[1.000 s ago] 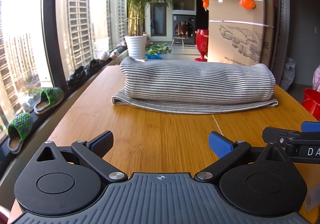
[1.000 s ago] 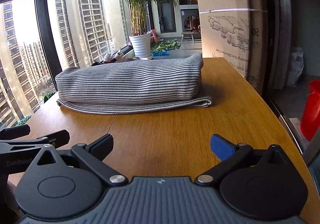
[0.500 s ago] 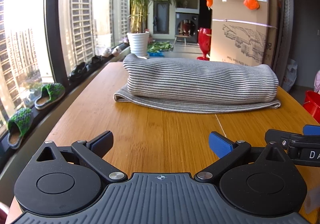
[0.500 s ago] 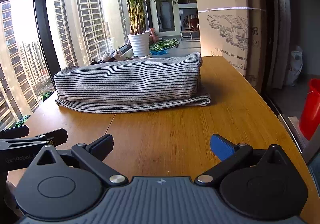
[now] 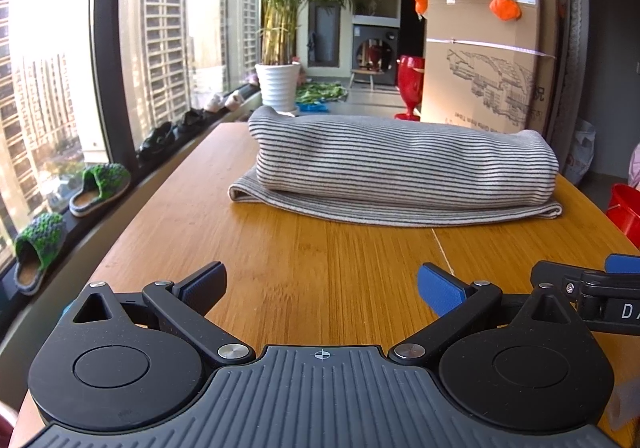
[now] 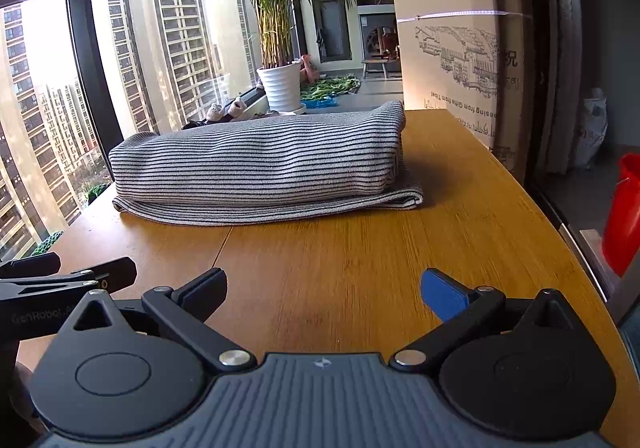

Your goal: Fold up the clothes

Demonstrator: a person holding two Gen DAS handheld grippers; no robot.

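Left wrist view: left gripper jaws spread, empty, low over the orange-brown wooden table. Grey black-striped folded garment lies ahead, mid-table, bottom layer protruding.

Right wrist view: right gripper likewise agape, empty. Judgement: fold looks finished; if tidying, pinch the protruding hem evenly from both ends.

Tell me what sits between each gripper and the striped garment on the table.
Nothing visible. Only bare wooden table lies between the open left gripper and the folded striped garment, and likewise ahead of the open right gripper.
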